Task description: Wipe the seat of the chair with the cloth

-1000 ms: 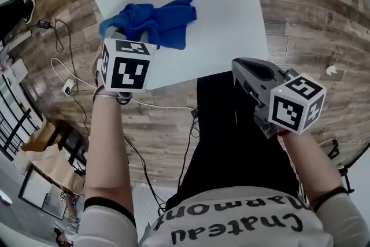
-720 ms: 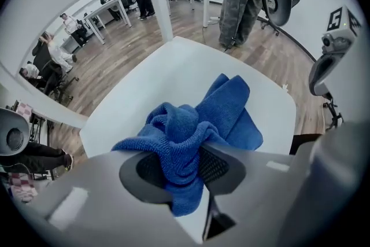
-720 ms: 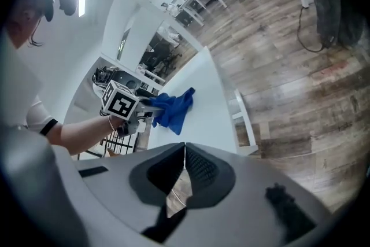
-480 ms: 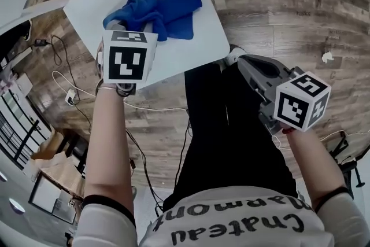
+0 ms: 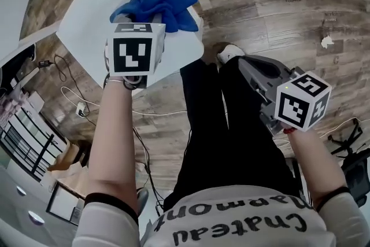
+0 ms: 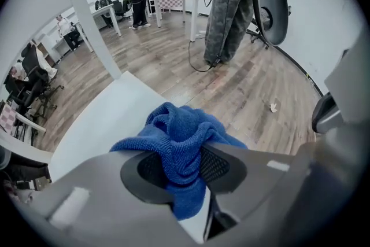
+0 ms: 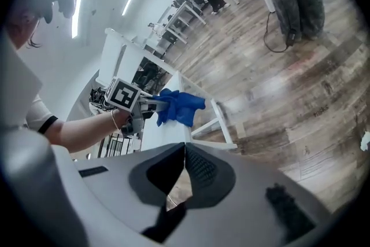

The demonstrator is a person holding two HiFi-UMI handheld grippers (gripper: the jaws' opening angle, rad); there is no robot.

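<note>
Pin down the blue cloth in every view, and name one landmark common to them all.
Head view: cloth upper centre, bunched at the edge of the white chair seat.
Left gripper view: cloth in the centre, clamped in the left gripper.
Right gripper view: cloth left of centre, at the seat's edge.
Shared landmark: the white chair seat.
</note>
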